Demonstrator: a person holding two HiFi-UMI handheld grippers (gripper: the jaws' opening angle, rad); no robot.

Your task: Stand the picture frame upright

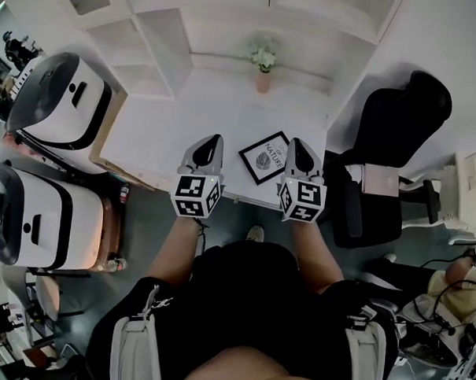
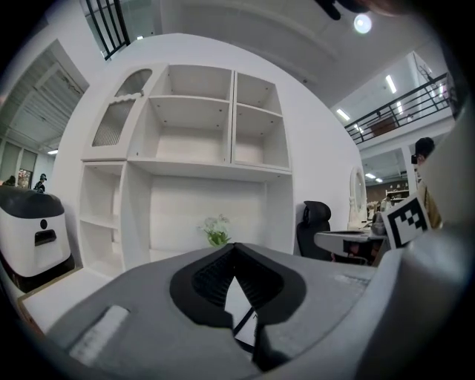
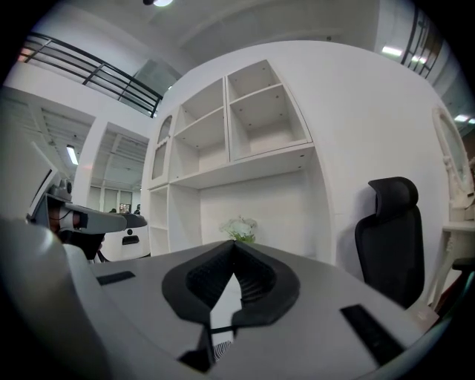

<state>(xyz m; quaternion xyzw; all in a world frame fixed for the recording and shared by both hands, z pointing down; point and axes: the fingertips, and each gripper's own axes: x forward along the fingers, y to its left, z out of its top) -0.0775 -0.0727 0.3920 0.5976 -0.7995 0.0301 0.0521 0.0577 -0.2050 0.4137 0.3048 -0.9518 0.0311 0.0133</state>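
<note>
Two grippers, jaws pressed together and empty: I hold the left gripper [image 1: 210, 147] and the right gripper [image 1: 299, 151] above the near edge of the white desk [image 1: 170, 119], where the black picture frame [image 1: 265, 157] lies flat between them.

The table [image 1: 166, 123] is bare and open from 9 to 12 o'clock of the picture frame [image 1: 265, 156], up to the flower pot [image 1: 263, 78] at 12, well apart. The shelf unit [image 1: 222, 23] closes the far side behind the pot. A black chair [image 1: 398, 121] stands off the table edge at 3 o'clock. White machines [image 1: 61, 99] stand beyond the edge at 9.
</note>
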